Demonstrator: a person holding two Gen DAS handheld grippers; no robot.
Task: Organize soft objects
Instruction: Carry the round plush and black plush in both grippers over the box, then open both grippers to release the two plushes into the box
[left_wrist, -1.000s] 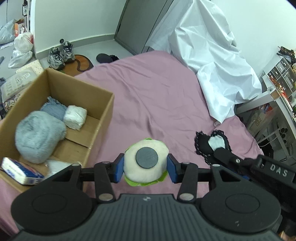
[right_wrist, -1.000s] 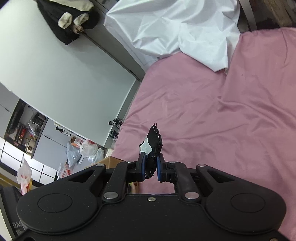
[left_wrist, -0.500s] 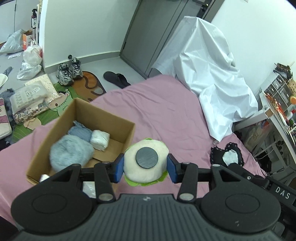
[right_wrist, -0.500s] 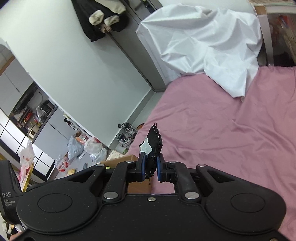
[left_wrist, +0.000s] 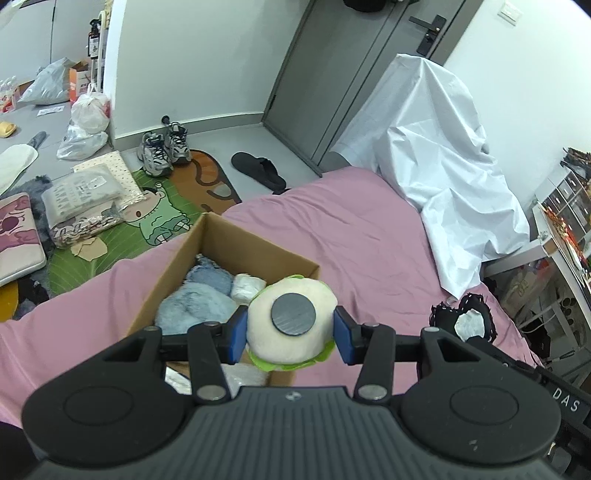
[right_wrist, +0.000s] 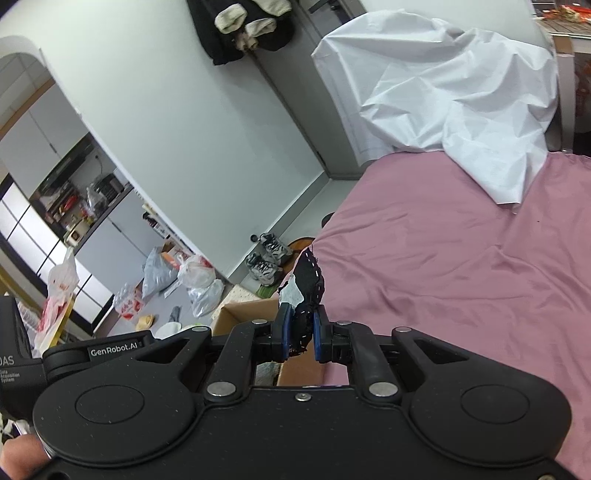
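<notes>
My left gripper (left_wrist: 290, 334) is shut on a cream plush ball with a green rim and a dark disc (left_wrist: 291, 325), held high above the near right corner of an open cardboard box (left_wrist: 221, 236) on the pink bed. The box holds a blue fluffy item (left_wrist: 195, 310), a smaller blue one (left_wrist: 210, 278) and a white roll (left_wrist: 247, 286). My right gripper (right_wrist: 300, 338) is shut on a flat black felt piece with a white patch (right_wrist: 308, 284), held in the air; this piece also shows in the left wrist view (left_wrist: 463, 321). The box edge shows in the right wrist view (right_wrist: 240, 310).
The pink bed (left_wrist: 351, 229) spreads around the box. A white sheet (left_wrist: 436, 155) drapes over something at the bed's far side. On the floor lie sneakers (left_wrist: 164, 147), a slipper (left_wrist: 258, 168), bags (left_wrist: 86, 122) and a cartoon mat (left_wrist: 155, 218). Shelving stands at the right (left_wrist: 565, 206).
Both grippers have risen well above the bed with their objects still held. The box now looks smaller and lower under the left gripper, and more floor is in view.
</notes>
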